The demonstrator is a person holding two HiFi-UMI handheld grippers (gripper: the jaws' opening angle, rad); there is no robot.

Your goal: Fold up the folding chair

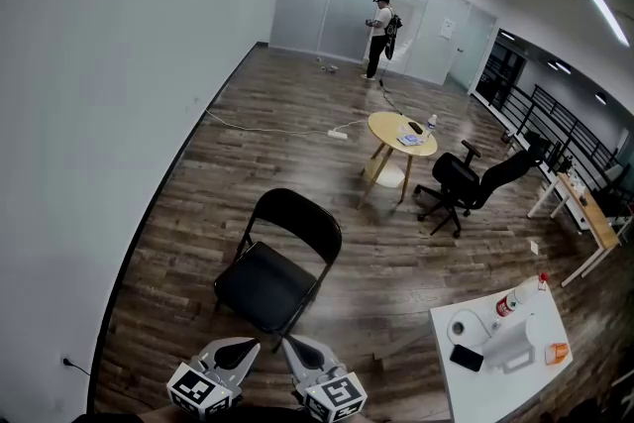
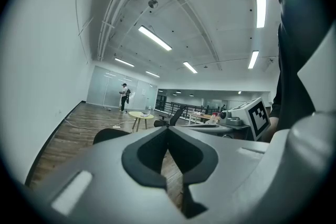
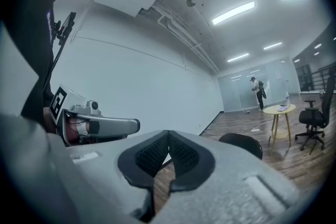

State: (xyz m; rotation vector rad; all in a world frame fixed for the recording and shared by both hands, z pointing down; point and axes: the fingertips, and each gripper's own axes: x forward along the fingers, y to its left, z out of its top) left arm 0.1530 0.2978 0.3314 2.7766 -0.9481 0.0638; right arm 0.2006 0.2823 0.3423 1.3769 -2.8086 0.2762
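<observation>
So the folding chair point(image 1: 282, 258) is standing open on the wood floor point(image 1: 297, 104), a bit left of the middle of the room. It's black, seat flat down, backrest up on the far side, all legs on the floor. Nothing is touching it.

Both tools sit at the near edge of the head view, side by side and just short of the chair's near legs. The left gripper point(image 1: 238, 346) has its jaws pressed right together with nothing between them, and you can see the black pads meeting in its own view. Same deal for the right gripper point(image 1: 297, 346): jaws closed tight and empty. Both point roughly level toward the chair, and each gripper view catches just the rounded top of the backrest over its jaws.

Other stuff around:
- round yellow table point(image 1: 401, 136) further back and to the right of the chair, with a few small things on top
- black office chair point(image 1: 466, 181) just right of that table
- white table point(image 1: 495, 393) at the near right, holding a tape roll point(image 1: 463, 327), a dark phone point(image 1: 466, 359) and a red-and-white bottle point(image 1: 520, 297)
- a white cable point(image 1: 267, 128) trailing across the floor
- a person point(image 1: 378, 37) standing at the far glass wall
</observation>
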